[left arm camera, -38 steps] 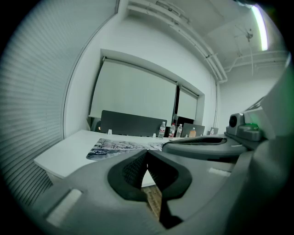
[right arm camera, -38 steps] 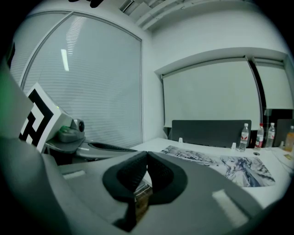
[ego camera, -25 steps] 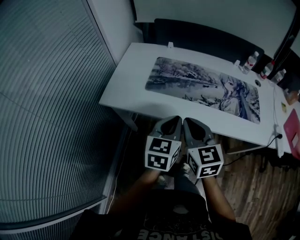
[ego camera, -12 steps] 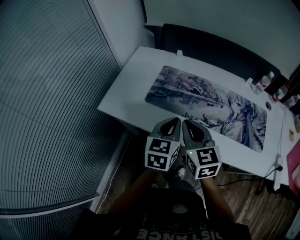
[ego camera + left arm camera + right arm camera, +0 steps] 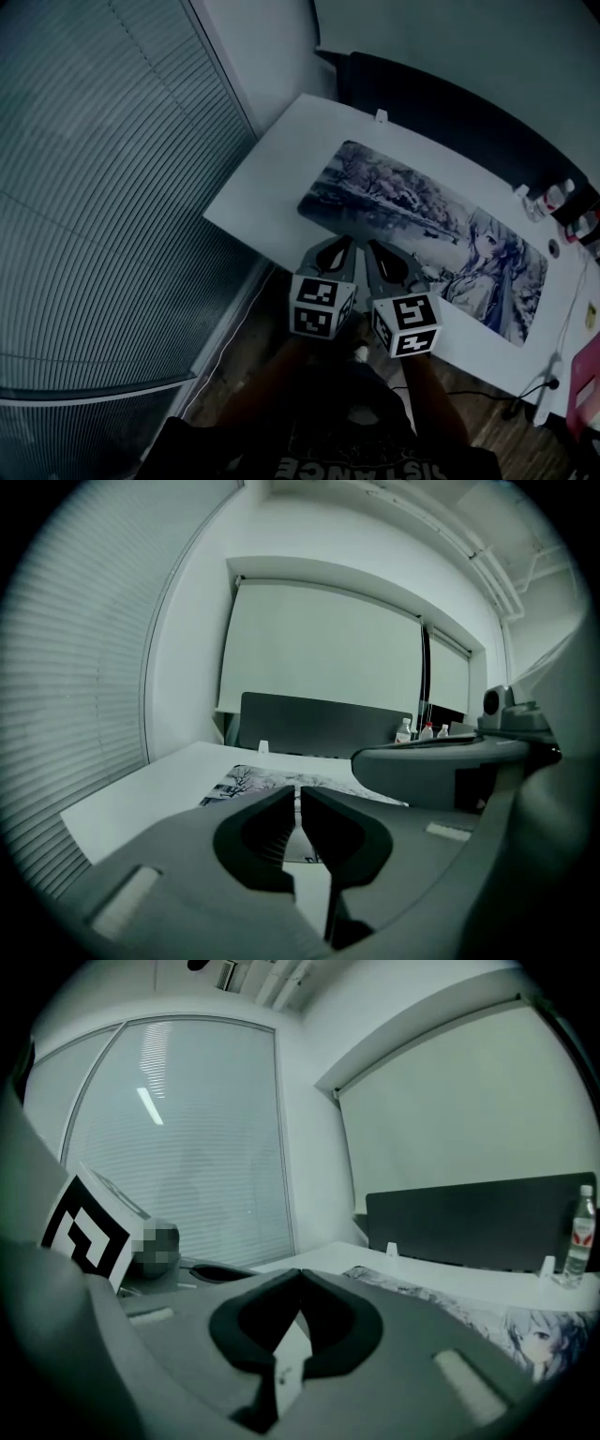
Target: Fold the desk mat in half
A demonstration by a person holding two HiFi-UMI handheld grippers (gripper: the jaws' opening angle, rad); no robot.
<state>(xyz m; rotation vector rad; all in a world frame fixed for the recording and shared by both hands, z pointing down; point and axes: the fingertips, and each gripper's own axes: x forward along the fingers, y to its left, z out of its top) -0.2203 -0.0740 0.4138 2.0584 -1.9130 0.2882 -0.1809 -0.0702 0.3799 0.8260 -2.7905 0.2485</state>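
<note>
desk mat (image 5: 412, 202): 1 | white desk (image 5: 272, 187): 1 | left gripper (image 5: 339, 242): 1 | right gripper (image 5: 373, 246): 1 | bottles (image 5: 404, 730): 3, in the left gripper view | dark back panel (image 5: 441, 103): 1 | small white clip (image 5: 380, 116): 1

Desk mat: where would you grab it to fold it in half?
The desk mat lies flat and thin, so only an edge can be pinched: probably the corners of its short end at the head view's left, coming low from that side.

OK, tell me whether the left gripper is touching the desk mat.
Apart. The left gripper view shows the left gripper, jaws shut and empty, held short of the desk mat, which lies flat ahead.
</note>
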